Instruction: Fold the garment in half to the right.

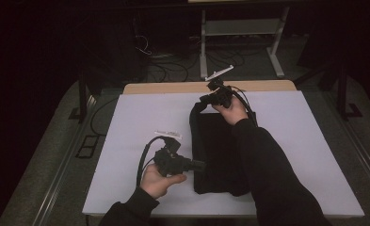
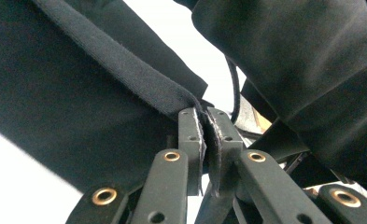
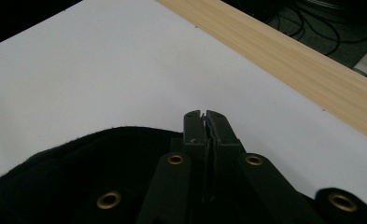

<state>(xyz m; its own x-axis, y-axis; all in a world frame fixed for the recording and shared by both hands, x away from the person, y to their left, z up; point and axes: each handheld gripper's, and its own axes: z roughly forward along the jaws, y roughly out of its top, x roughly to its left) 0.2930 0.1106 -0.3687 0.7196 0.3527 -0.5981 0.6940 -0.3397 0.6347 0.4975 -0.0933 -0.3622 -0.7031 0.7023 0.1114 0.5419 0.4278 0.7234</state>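
Your left claw (image 2: 204,123) is clenched on the hem of the black cloth (image 1: 215,150); in the left gripper view you can see the stitched edge pinched tight between the two pads. In the high view that claw (image 1: 199,165) sits at the near left edge of the cloth, pointing to the right, into the fabric. Your right claw (image 1: 207,97) is shut too, at the far left corner of the cloth near the wooden strip (image 1: 173,87) along the back of the white table (image 1: 135,122). In the right gripper view its jaws are pressed together with the dark fabric bunched right under them; a thin fold seems caught between the pads, so I judge it is gripping the cloth there.

What matters for your next move: the cloth lies with its long side running away from you, from the near edge of the table toward the far one, and both claws hold the same left-hand edge, one at each end. The body of the cloth lies to the right of both claws, partly under your right sleeve (image 1: 267,165). So if you mean to fold or spread it, carry that edge sideways with both hands together, keeping it taut between them.
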